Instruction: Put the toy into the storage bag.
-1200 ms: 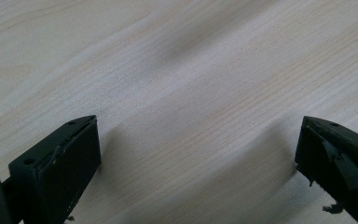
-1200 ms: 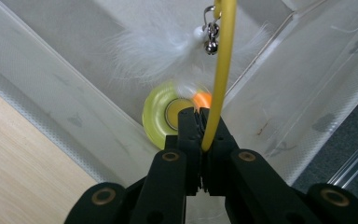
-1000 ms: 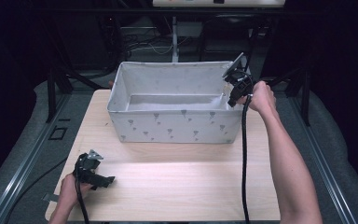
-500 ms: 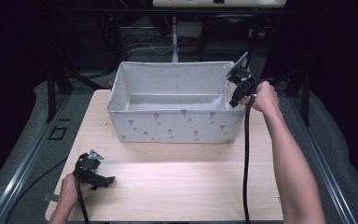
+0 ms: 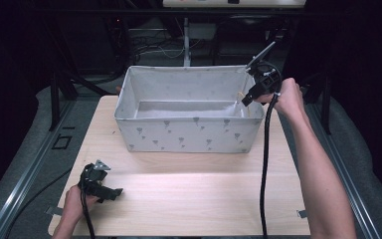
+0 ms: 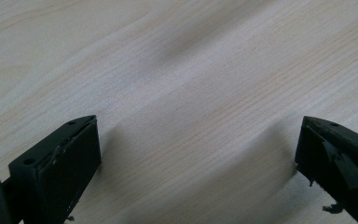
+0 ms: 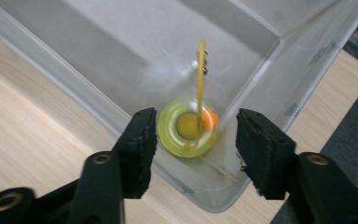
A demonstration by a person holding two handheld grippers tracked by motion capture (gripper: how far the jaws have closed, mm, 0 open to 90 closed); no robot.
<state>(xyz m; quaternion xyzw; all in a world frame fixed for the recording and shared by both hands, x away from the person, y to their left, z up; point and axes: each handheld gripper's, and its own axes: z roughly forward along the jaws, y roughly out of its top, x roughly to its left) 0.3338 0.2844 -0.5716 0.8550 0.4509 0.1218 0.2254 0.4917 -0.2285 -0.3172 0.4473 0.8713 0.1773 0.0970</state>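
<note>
A grey fabric bin [image 5: 189, 134] with a small printed pattern stands at the back middle of the wooden table [image 5: 194, 194]. My right gripper [image 5: 247, 98] hangs over the bin's right near corner. Its jaws [image 7: 193, 140] have just been opening and stand apart, pressing on nothing. Below them, inside the bin, is a yellow-green ring-shaped toy [image 7: 189, 128] with a thin yellow stick and an orange spot. In the high view it is a faint yellow sliver [image 5: 240, 95]. My left gripper [image 5: 112, 190] rests open on the table's front left, with bare wood between its jaws [image 6: 198, 154].
The bin's near rim [image 7: 98, 109] runs just under my right gripper. A black cable [image 5: 265, 164] trails from that gripper down the table's right side. Dark stands and cables [image 5: 144, 45] sit behind the table.
My right gripper has risen a little above the bin's right corner. The left hand and its gripper have stayed where they were.
</note>
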